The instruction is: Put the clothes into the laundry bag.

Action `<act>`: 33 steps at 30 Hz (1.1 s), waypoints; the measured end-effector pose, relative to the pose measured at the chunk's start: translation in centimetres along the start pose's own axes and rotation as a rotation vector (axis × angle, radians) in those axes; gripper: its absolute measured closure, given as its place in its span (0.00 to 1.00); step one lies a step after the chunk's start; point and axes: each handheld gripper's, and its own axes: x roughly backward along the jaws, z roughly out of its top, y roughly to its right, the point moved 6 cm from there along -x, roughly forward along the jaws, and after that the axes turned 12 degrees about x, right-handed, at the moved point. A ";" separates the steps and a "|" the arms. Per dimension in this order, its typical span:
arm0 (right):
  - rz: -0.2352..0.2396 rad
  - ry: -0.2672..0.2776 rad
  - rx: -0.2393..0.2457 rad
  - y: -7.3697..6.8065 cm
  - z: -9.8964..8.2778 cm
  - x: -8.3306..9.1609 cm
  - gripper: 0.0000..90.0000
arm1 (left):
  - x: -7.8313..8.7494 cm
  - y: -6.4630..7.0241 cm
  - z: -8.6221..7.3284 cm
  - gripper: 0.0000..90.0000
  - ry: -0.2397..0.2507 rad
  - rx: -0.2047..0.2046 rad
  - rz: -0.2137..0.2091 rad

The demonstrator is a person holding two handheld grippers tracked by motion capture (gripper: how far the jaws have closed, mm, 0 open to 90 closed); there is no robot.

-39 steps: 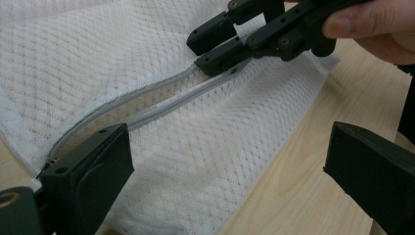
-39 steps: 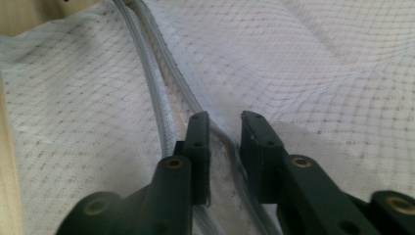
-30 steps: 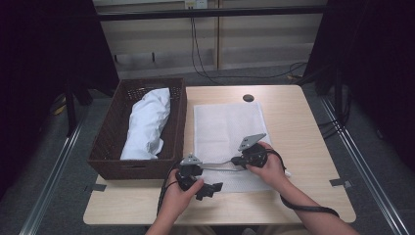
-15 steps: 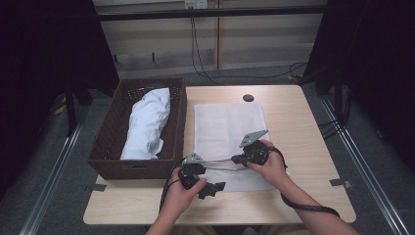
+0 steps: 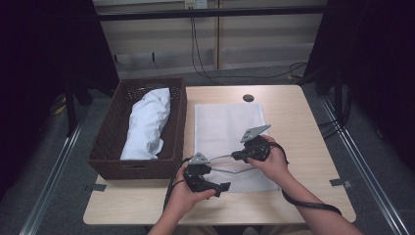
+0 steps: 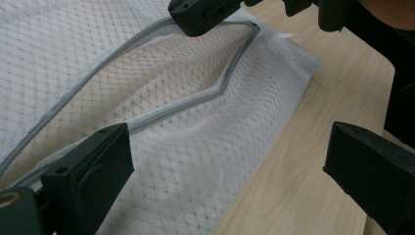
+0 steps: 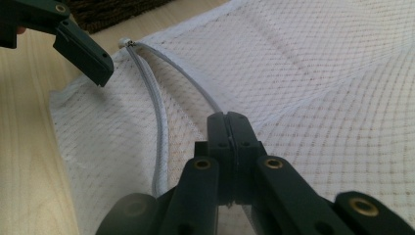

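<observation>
A white mesh bag with a grey zipper lies flat on the wooden table. My right gripper is shut on the zipper's edge near the bag's front; in the right gripper view its jaws meet on the grey zipper, whose two sides spread apart. My left gripper is open at the bag's front edge. In the left gripper view its wide jaws straddle the mesh bag and bare table, pressing on nothing.
A dark wicker basket stands left of the bag with a bundle of white cloth in it. A round black cable hole sits at the table's far edge. Cables trail from both grippers off the table's front.
</observation>
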 end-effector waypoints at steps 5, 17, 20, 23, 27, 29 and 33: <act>-0.001 -0.001 0.005 0.0 -0.1 -0.1 1.00 | -0.4 0.8 0.0 0.37 -0.027 -0.073 -0.009; 0.008 0.014 -0.012 0.1 0.1 -0.1 1.00 | -3.3 0.5 0.5 0.83 -0.088 -0.111 0.055; 0.012 0.015 -0.020 0.1 0.2 -0.2 1.00 | -4.1 0.5 0.9 0.85 -0.081 -0.107 0.059; 0.013 0.021 -0.022 0.2 0.2 -0.1 1.00 | -4.9 0.3 1.4 0.85 -0.052 -0.102 0.101; 0.010 0.014 -0.013 0.2 0.1 0.1 1.00 | -5.8 -0.2 1.4 0.87 -0.048 -0.089 0.148; 0.013 0.023 -0.018 0.2 0.2 0.4 1.00 | -6.0 -0.5 1.3 0.89 -0.049 -0.079 0.157; 0.010 0.041 -0.034 0.6 0.4 1.1 1.00 | -6.0 -0.7 1.4 0.94 -0.055 -0.054 0.163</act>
